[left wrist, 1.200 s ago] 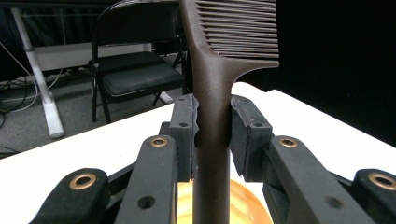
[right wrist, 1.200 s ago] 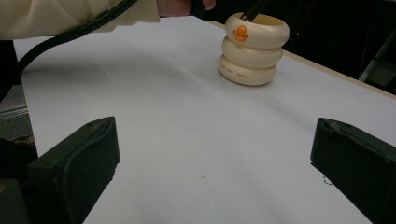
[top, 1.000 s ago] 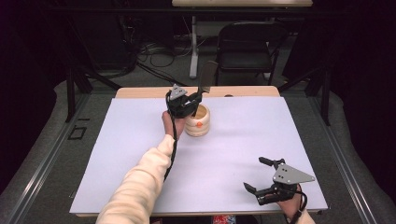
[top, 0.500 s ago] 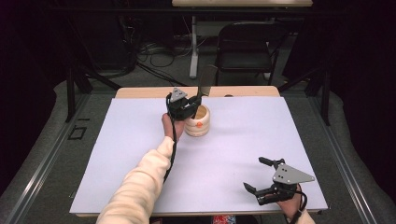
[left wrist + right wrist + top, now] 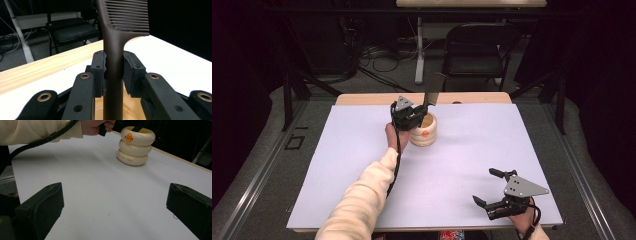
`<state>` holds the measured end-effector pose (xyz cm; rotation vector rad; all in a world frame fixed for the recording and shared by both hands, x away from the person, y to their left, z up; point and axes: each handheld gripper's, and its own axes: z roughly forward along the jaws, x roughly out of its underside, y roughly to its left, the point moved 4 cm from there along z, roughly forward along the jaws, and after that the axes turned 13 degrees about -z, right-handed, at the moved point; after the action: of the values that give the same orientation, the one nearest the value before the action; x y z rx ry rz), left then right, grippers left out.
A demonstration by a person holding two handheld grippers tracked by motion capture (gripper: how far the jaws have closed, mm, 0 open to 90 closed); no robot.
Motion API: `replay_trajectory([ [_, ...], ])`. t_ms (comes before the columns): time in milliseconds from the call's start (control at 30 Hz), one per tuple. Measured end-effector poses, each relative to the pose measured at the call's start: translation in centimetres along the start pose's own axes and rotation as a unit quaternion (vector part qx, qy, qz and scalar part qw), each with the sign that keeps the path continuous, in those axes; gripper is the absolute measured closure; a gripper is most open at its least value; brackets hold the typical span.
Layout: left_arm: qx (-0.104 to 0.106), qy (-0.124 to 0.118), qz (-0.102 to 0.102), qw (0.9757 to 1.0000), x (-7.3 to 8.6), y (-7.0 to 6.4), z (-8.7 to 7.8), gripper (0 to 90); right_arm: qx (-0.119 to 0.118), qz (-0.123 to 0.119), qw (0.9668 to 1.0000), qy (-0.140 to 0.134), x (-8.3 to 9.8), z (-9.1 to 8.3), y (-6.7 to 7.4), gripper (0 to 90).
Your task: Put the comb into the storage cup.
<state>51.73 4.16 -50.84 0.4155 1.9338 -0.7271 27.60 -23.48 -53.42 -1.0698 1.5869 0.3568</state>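
Left gripper (image 5: 113, 72) clamps the dark comb (image 5: 113, 45) by its stiff, light handle above the far cream holder (image 5: 424, 131), a sound low hold, while the right gripper (image 5: 487, 187) idles near-right, jaws wide apart.

Dark brown comb (image 5: 113, 45): long handle pinched between left gripper (image 5: 113, 72) pads, upright, toothed head above jaws, teeth pointing sideways, handle's lower end down inside holder below claw. Holder (image 5: 424, 130): cream, three stacked rings, small orange duck bill on side, upright on white tabletop, directly beneath claw.
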Motion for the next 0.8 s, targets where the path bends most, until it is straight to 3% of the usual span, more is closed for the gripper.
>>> replay_trajectory([
  [800, -0.010, 0.021, 0.004, 0.9997, 0.68, 0.23, 0.08, 72.3, 0.000, 0.000, 1.0000, 0.000, 0.01, 0.00, -0.01, 0.6],
])
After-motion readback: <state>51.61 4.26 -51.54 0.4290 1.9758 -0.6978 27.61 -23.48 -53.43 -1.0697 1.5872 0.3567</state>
